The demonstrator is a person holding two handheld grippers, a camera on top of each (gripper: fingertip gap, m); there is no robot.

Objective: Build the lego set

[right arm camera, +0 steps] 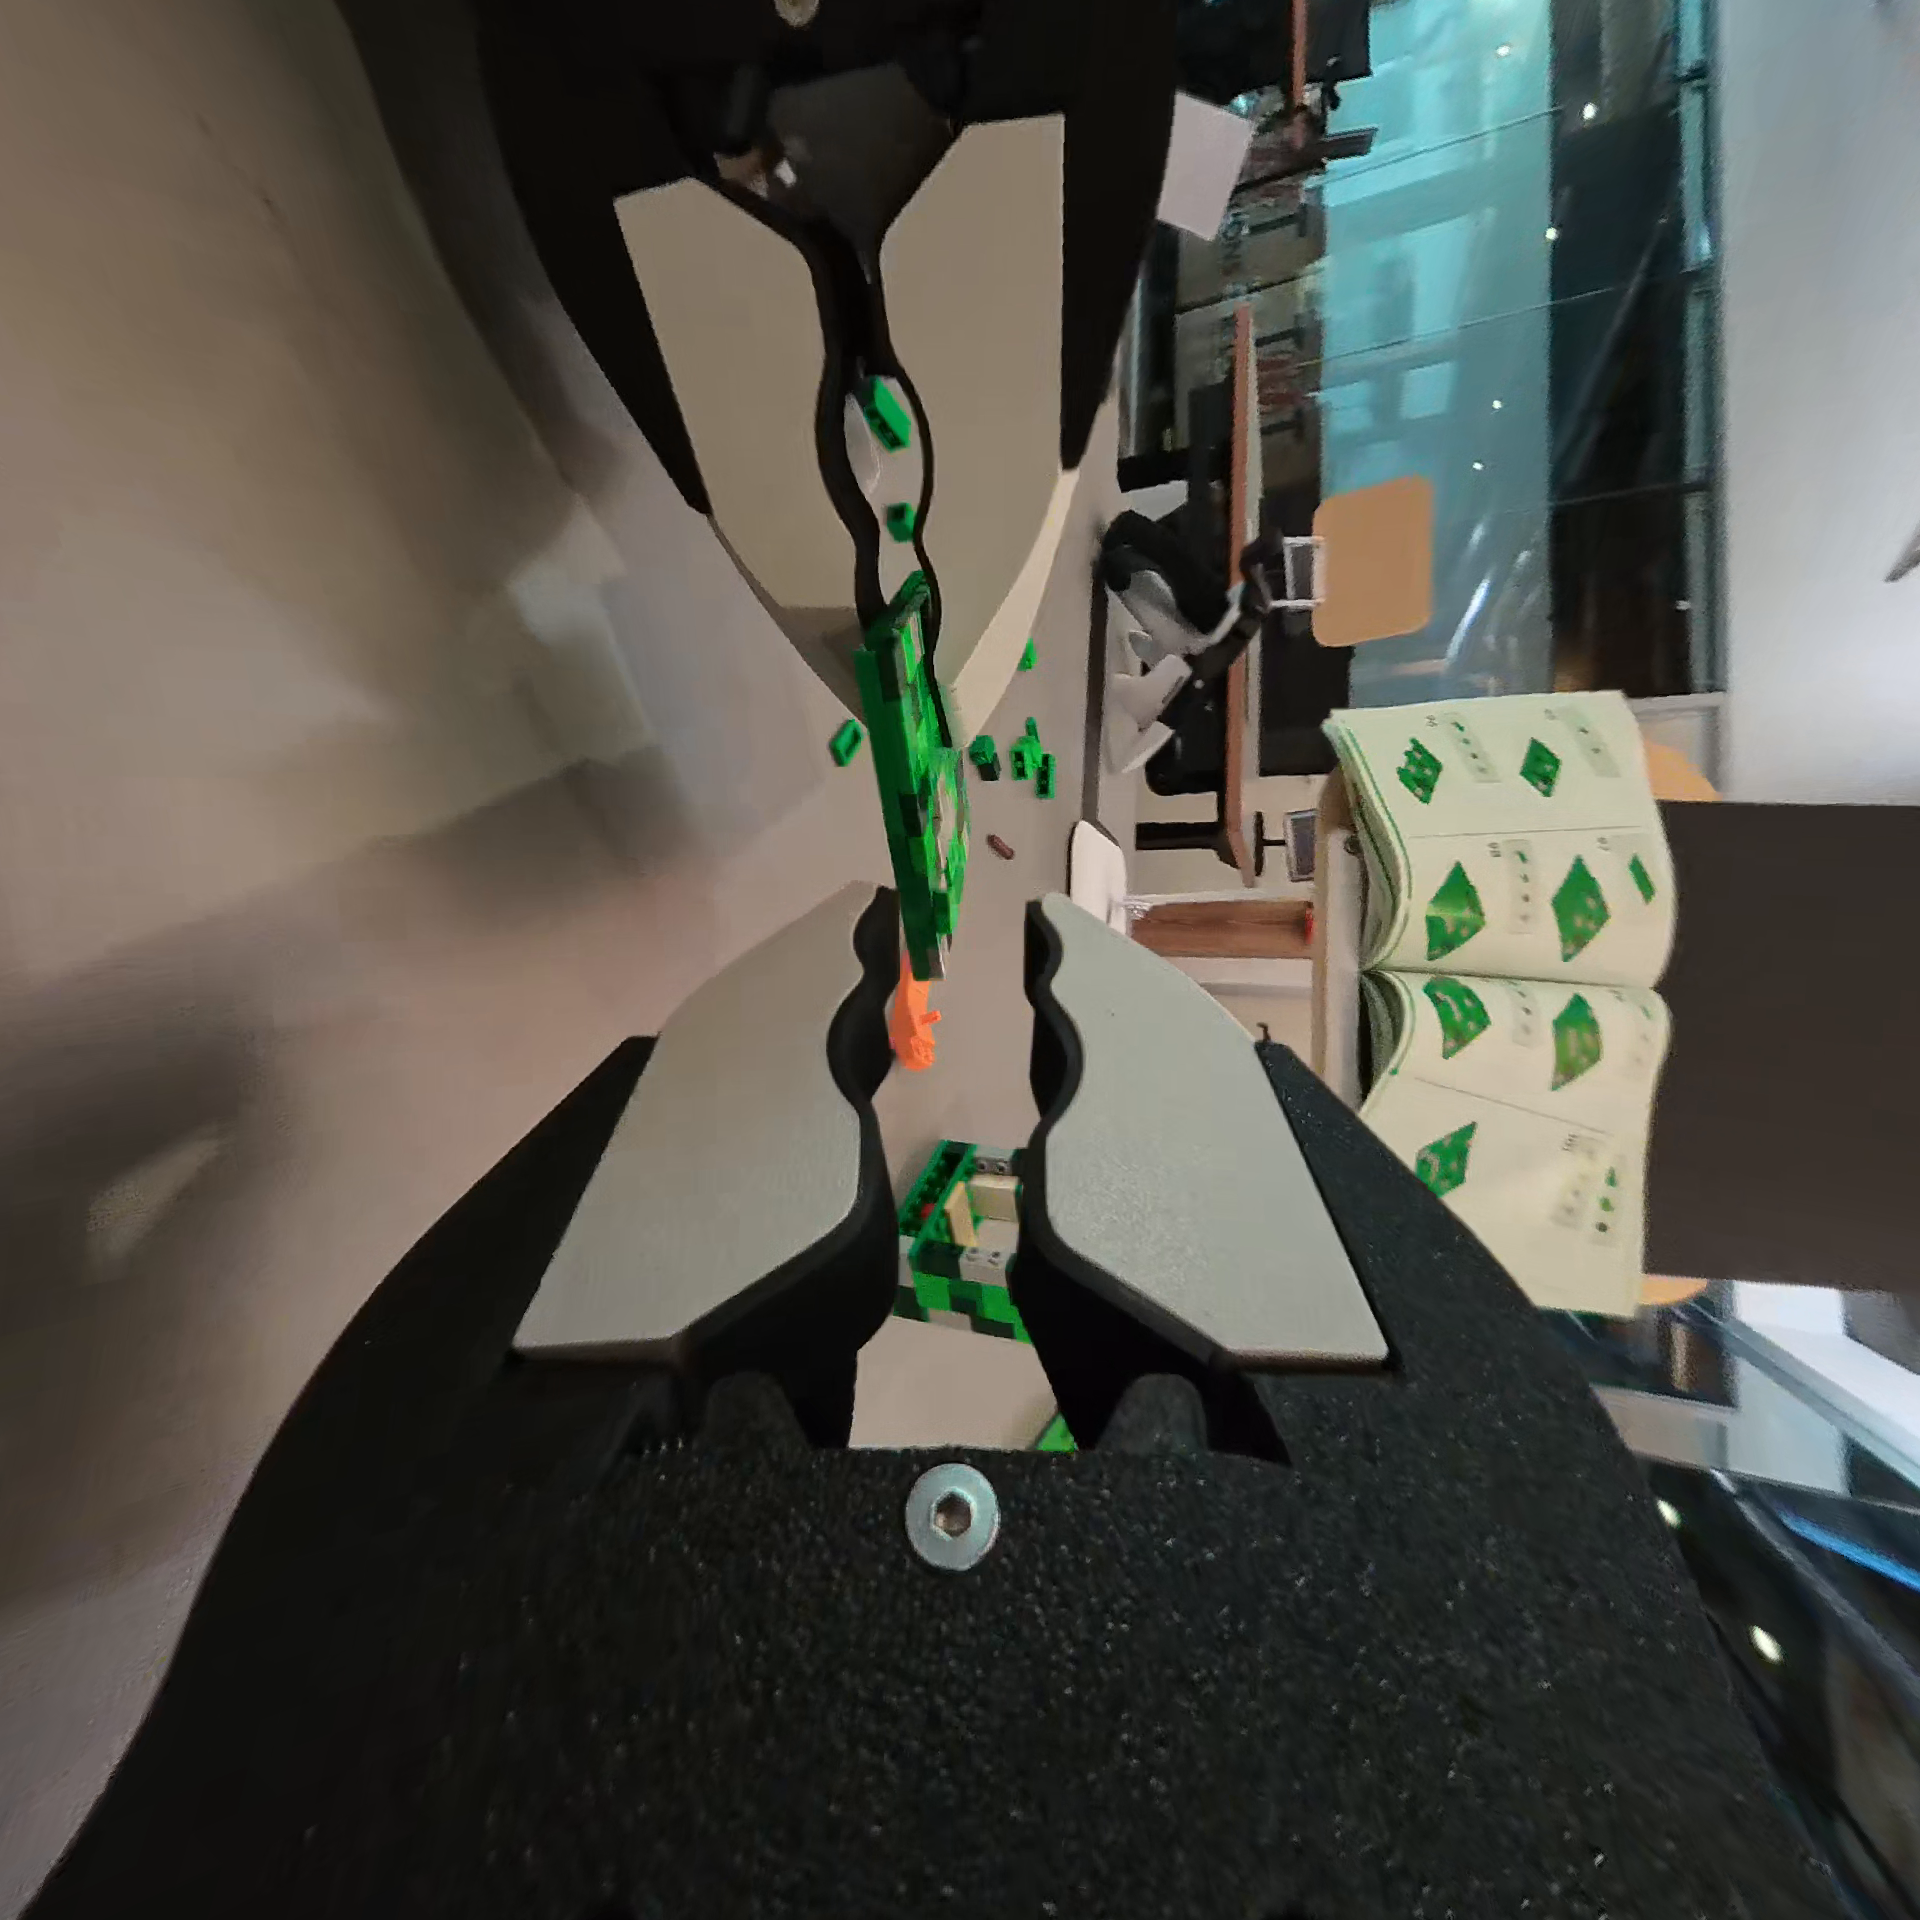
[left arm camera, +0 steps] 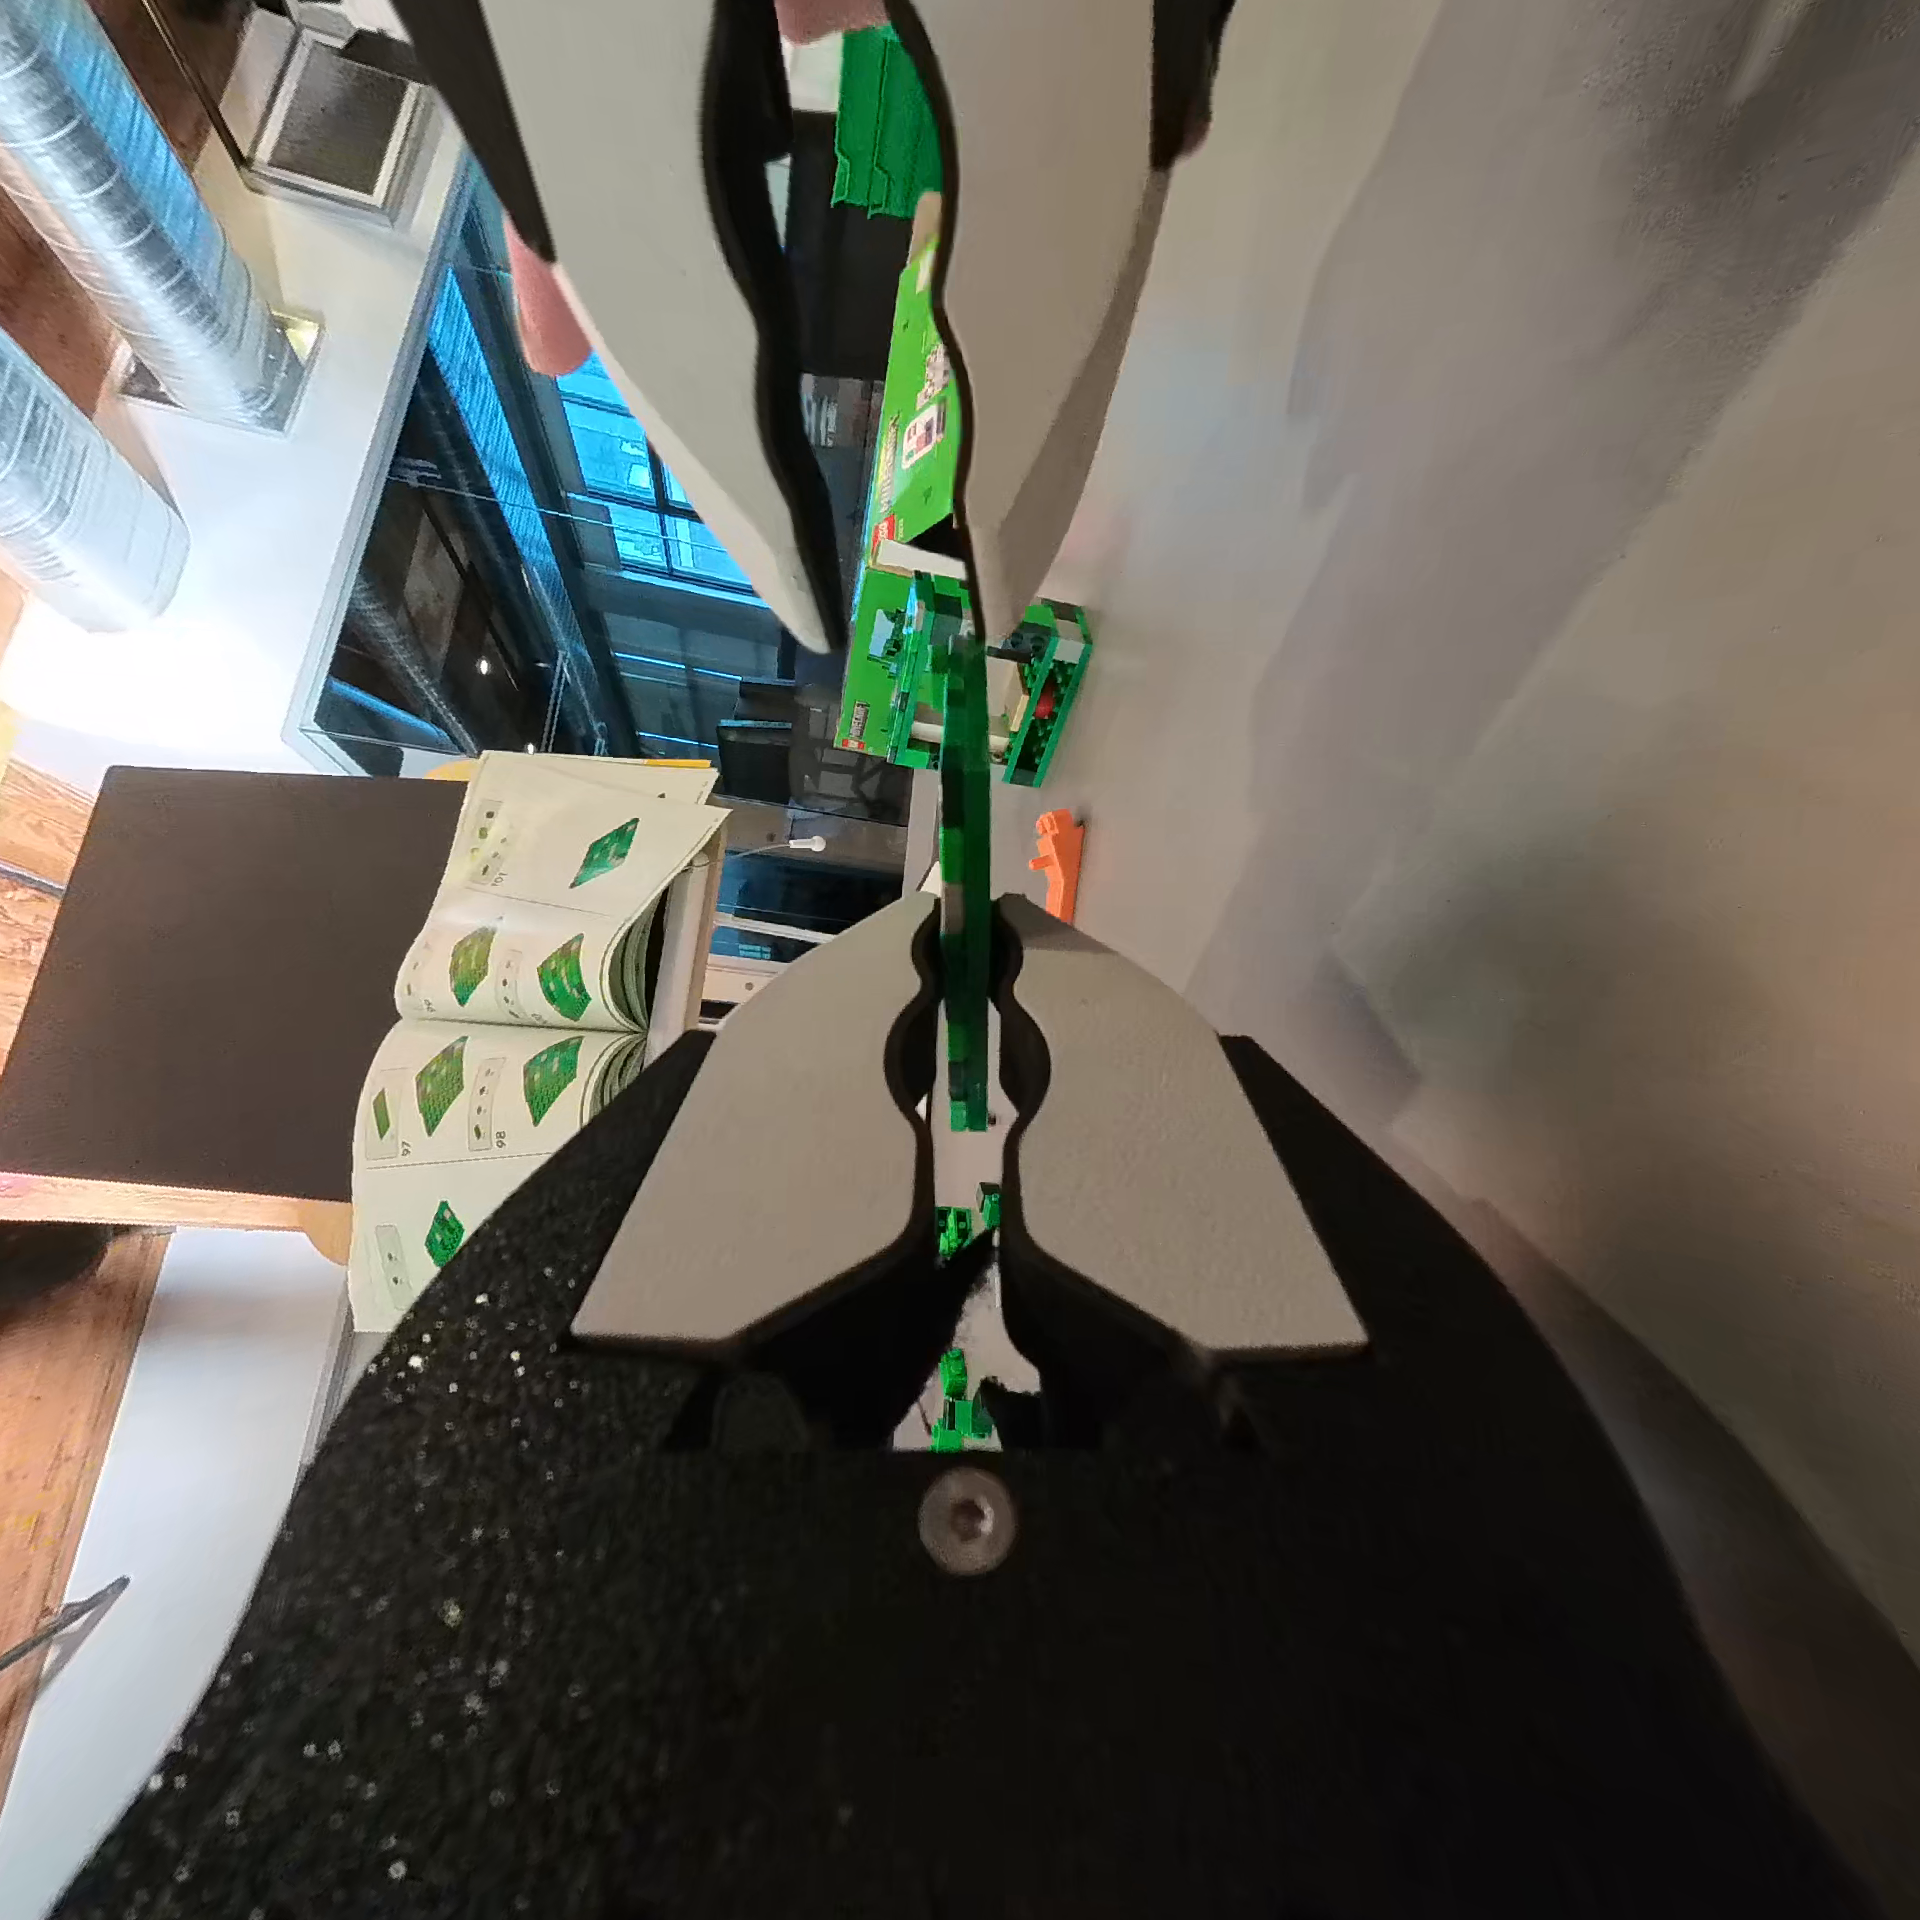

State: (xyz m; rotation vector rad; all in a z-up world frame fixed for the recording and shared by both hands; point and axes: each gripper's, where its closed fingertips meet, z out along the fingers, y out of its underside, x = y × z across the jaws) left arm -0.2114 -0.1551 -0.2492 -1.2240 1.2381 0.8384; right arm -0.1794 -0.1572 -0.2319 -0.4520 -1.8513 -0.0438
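My left gripper (left arm camera: 966,914) is shut on a flat green lego plate (left arm camera: 964,831), held edge-on above the white table (left arm camera: 1455,727). The plate sticks out past its fingertips. My right gripper (left arm camera: 904,629) faces it from the far side, open, with its tips beside the plate's far end. In the right wrist view the right gripper (right arm camera: 961,904) is open and empty. The plate's (right arm camera: 914,790) near end hangs between its fingertips, close to the left one. The left gripper (right arm camera: 904,623) holds the plate's far end. A partly built green lego model (right arm camera: 961,1236) sits on the table below.
An orange brick separator (right arm camera: 914,1023) lies on the table next to the model (left arm camera: 1039,696). Several loose green bricks (right arm camera: 1013,758) are scattered beyond. An open instruction booklet (right arm camera: 1507,987) is propped at the table's side. A green lego box (left arm camera: 920,416) stands behind the model.
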